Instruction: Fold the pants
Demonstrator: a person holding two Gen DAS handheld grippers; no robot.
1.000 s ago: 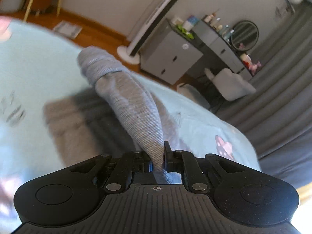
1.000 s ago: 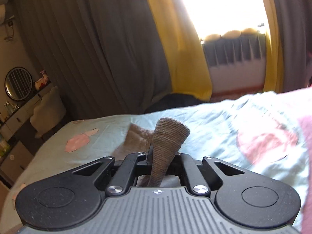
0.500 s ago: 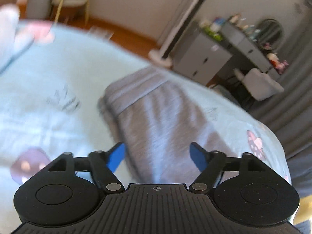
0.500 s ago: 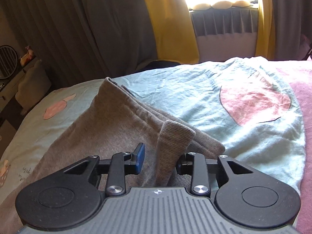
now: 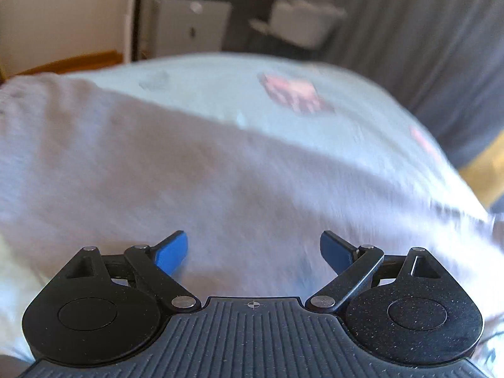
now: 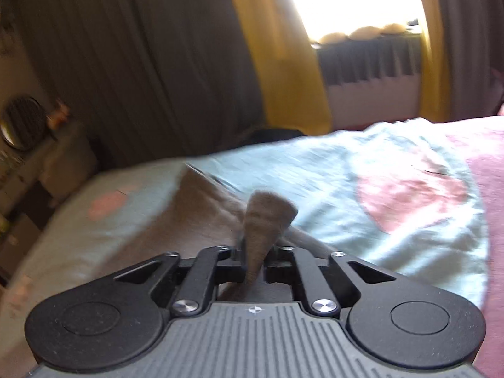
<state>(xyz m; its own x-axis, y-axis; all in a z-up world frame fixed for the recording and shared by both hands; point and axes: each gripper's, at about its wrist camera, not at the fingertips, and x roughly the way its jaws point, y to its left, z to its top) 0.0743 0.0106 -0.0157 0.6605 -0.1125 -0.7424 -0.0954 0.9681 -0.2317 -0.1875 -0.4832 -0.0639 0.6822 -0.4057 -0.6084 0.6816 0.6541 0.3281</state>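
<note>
Pants [image 6: 201, 226] were the only thing in play, and the right gripper [image 6: 254, 260] held them by a single pinch: its jaws were closed on a narrow, rolled tuft of grey-brown knit that stood up between them, with the rest of the cloth trailing away across the bed [image 6: 362, 157] toward its far edge. The left gripper [image 5: 253, 249] hung with its jaws spread wide and nothing between them, low over a broad, pale stretch of the pants [image 5: 204, 173] that lay flat on the bedspread, short of the far corner.

Judged from this, the main risk was the thin bite on the right. A bunched fold of soft knit can creep out of closed jaws if it is pulled hard or fast, and the blur in both views suggested quick motion. If the tuft slipped, the layer would drop crooked.

A one-sided pull was the second risk. With the left jaws empty, nothing pinned the cloth, so dragging from the right could slide the whole garment over the smooth bedspread and skew any fold already laid, or carry it toward the bed's edge.

A careless close of the left jaws could also catch the bedspread with the pants, or take only the top layer. How many layers lay there could not be told.
</note>
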